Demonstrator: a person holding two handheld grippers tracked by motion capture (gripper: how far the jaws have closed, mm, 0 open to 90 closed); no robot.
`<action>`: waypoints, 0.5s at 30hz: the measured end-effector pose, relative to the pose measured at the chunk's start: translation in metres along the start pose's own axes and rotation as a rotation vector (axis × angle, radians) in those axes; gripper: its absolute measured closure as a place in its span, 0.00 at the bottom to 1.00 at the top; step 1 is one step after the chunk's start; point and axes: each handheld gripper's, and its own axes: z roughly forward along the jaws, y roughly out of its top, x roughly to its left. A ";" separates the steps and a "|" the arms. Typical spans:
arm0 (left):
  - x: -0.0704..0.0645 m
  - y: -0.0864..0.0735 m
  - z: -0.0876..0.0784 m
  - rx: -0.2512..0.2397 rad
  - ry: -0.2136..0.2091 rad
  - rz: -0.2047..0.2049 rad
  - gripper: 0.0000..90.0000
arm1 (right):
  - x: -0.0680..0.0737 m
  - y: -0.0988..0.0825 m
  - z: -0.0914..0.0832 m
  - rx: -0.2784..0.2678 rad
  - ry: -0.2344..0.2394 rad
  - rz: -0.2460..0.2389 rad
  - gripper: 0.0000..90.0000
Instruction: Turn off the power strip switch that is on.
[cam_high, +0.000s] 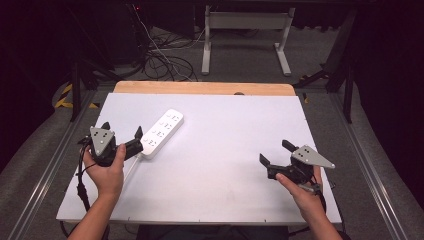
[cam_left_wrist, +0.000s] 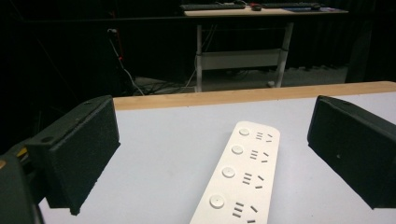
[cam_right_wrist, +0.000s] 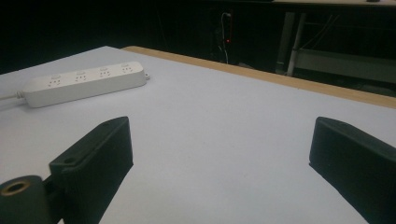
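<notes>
Reaching toward the long white plastic four-socket power strip, the left gripper holds its two black jaws spread wide, with nothing between them but bare tabletop and the strip's near end. In the left gripper view that strip runs away from the jaws, its round buttons and slot rows facing up, roughly centred in the gap. It lies flat on the white table board, angled, its far end pointing toward the wooden strip at the board's back edge. The right gripper sits well apart from the power strip, jaws likewise wide and empty, above bare board.

Judging from this, the risk is a grip on the strip's smooth, rounded end: the pads could slide off, or nudge it askew across the slick board. Its white cord could also drag.
</notes>
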 end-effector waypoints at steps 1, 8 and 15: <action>0.000 0.000 0.000 0.000 -0.002 0.001 0.03 | 0.000 0.000 0.000 0.001 0.000 -0.004 0.07; 0.000 0.000 0.001 0.003 -0.004 0.001 0.03 | 0.000 -0.001 0.000 0.002 -0.002 -0.001 0.07; 0.000 -0.001 0.001 0.008 -0.003 0.001 0.03 | 0.000 0.000 0.001 0.003 0.001 -0.002 0.07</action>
